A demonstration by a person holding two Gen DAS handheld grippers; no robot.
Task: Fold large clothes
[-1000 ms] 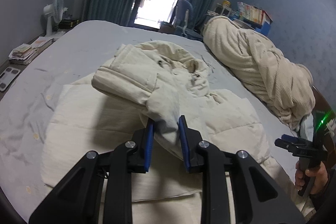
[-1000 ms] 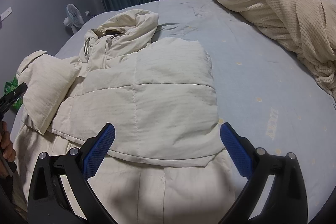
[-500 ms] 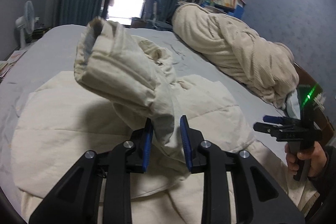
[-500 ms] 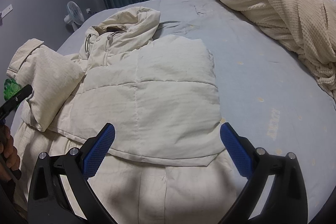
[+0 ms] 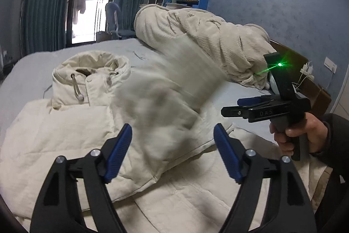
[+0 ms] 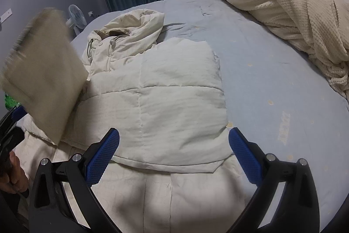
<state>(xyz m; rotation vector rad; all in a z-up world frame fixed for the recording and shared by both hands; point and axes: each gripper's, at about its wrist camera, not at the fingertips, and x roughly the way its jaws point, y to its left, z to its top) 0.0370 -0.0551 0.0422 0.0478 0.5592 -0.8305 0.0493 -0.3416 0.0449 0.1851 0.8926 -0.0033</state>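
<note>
My left claw (image 5: 172,150) has just let go: its jaws have sprung apart within the last moment, the blue pads (image 5: 118,152) stand wide, and nothing is pinched between them. A second ago they were clamped on the sleeve cuff of the cream puffer jacket (image 6: 170,102). That sleeve (image 5: 165,97) is now loose and in flight, a blurred cream streak just beyond my left pads, swinging across the jacket's body toward the far side. From the right wrist view it shows as a smeared flap (image 6: 43,71) at the left edge, above the jacket's left shoulder; with that blur I can't say exactly where it will land.

My right claw (image 6: 174,154) hangs released over the lower front panel of the jacket, jaws wide and empty, as it was a second ago. In the left wrist view the right claw (image 5: 231,108) shows side-on with my hand (image 5: 303,134) on its handle, a green light above it.

The jacket lies front up on the grey-blue bed (image 6: 272,71), hood (image 5: 91,67) toward the window, its right side already folded in over the chest. I judge the left sleeve is being tossed inward to match, which leaves folding the body up lengthwise.

Farther off, a bundled cream blanket (image 6: 294,3) lies along the bed's far edge, well apart from the jacket.
</note>
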